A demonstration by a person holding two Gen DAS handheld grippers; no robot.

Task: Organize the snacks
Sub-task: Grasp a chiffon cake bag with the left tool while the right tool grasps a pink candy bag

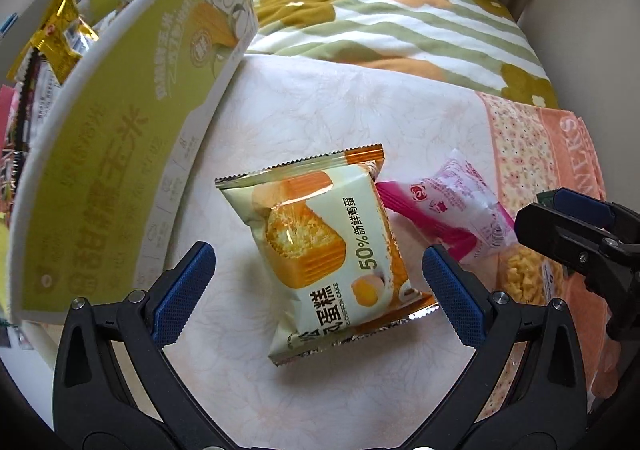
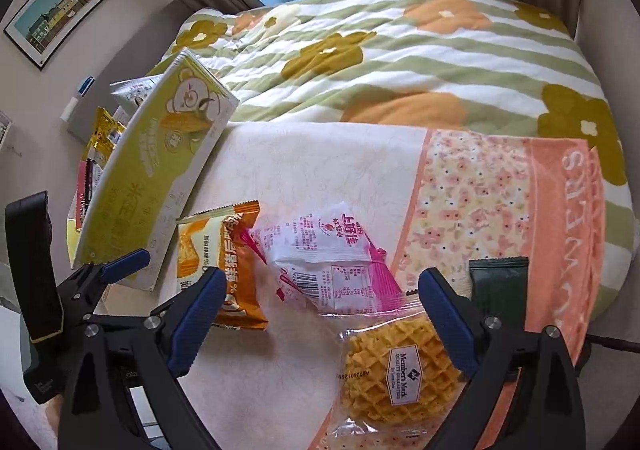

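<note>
An orange-and-cream chiffon cake packet [image 1: 320, 246] lies on the cream cloth between the open fingers of my left gripper [image 1: 318, 260], which is just above it and not touching. It also shows in the right wrist view [image 2: 224, 262]. A pink-and-white snack packet [image 2: 332, 262] lies beside it, also seen in the left wrist view [image 1: 452, 210]. A clear-wrapped waffle [image 2: 400, 366] lies between the open fingers of my right gripper [image 2: 320, 282]. The green-and-white snack box [image 1: 120, 138] stands at the left, holding several packets, including a gold one [image 1: 56, 34].
A dark green packet [image 2: 500, 286] lies right of the waffle on the pink floral cloth [image 2: 500, 190]. A striped floral quilt [image 2: 400, 62] lies behind. The right gripper shows at the right edge of the left wrist view [image 1: 580, 234]. A framed picture [image 2: 64, 6] hangs on the wall.
</note>
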